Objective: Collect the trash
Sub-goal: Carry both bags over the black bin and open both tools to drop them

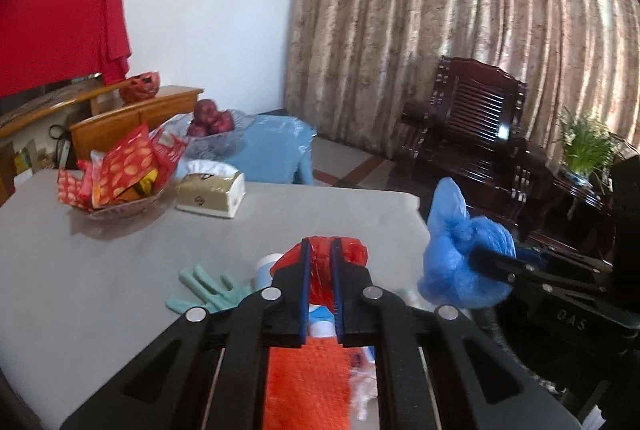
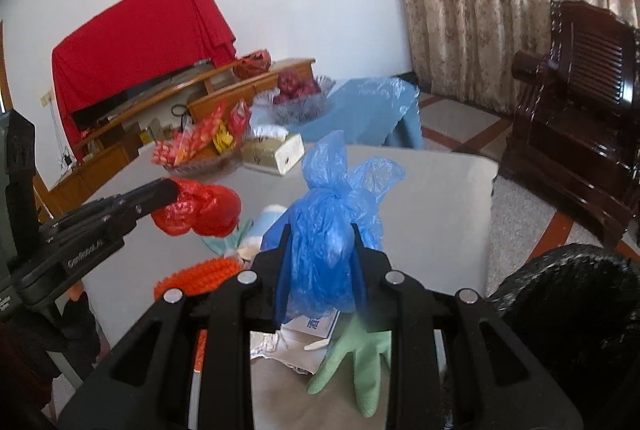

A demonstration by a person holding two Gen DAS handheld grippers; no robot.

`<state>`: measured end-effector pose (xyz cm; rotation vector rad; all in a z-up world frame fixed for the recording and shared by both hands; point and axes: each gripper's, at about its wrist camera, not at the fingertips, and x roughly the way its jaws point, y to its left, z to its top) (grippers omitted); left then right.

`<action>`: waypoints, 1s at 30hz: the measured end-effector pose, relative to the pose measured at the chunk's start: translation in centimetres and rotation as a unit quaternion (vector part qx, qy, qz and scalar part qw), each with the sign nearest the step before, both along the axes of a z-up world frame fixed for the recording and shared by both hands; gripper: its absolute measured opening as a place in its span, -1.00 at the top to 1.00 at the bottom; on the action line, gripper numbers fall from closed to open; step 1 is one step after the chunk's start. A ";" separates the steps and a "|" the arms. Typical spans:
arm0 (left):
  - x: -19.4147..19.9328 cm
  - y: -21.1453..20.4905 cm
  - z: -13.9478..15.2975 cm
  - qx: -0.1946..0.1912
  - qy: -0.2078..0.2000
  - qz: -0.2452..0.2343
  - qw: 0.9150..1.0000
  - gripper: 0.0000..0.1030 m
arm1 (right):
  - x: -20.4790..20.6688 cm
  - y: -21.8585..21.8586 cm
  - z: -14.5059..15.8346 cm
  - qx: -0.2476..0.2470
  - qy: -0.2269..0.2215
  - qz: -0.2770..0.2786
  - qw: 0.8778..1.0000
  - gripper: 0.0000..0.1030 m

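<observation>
The left tool (image 1: 320,244) is pinched almost shut on a crumpled red plastic bag (image 2: 200,212), lifted clear of the tabletop (image 1: 100,250). To its right, the right tool (image 2: 320,230) is clamped on a knotted blue plastic bag (image 2: 320,246), also held aloft. Both bags look light, soft and slippery, so a hold on the bunched body seems best. Near, a green glove (image 2: 356,366) and orange netting (image 1: 308,382), probably foam, remain.

The knotted bag (image 2: 200,212) was red, the tied bag (image 2: 320,254) blue. Pale green gloves (image 2: 356,362) lay on the grey table (image 1: 100,262). At eleven o'clock, snack packets (image 1: 120,166) were red with yellow spots. Beige mottled curtains (image 1: 440,30) hung at one o'clock.
</observation>
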<state>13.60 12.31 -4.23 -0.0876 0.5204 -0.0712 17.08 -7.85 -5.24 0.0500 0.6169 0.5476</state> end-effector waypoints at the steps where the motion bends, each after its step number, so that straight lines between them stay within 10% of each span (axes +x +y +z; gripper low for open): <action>1: -0.2 -0.6 0.2 -0.005 0.000 -0.009 1.000 0.82 | -0.3 -0.5 0.2 0.002 -0.003 -0.004 1.000 0.51; 19: 2.6 -20.9 -3.5 -0.047 0.059 -0.213 0.974 0.81 | -6.1 -20.5 -4.2 -0.049 0.043 -0.222 0.973 0.43; 24: 3.1 -24.4 -4.9 -0.050 0.085 -0.241 0.965 0.43 | -7.3 -23.2 -5.3 -0.066 0.040 -0.276 0.958 -0.41; 30: 2.2 -22.2 -4.3 -0.027 0.067 -0.204 0.976 -0.25 | -7.3 -23.0 -4.6 -0.059 0.022 -0.294 0.954 -0.87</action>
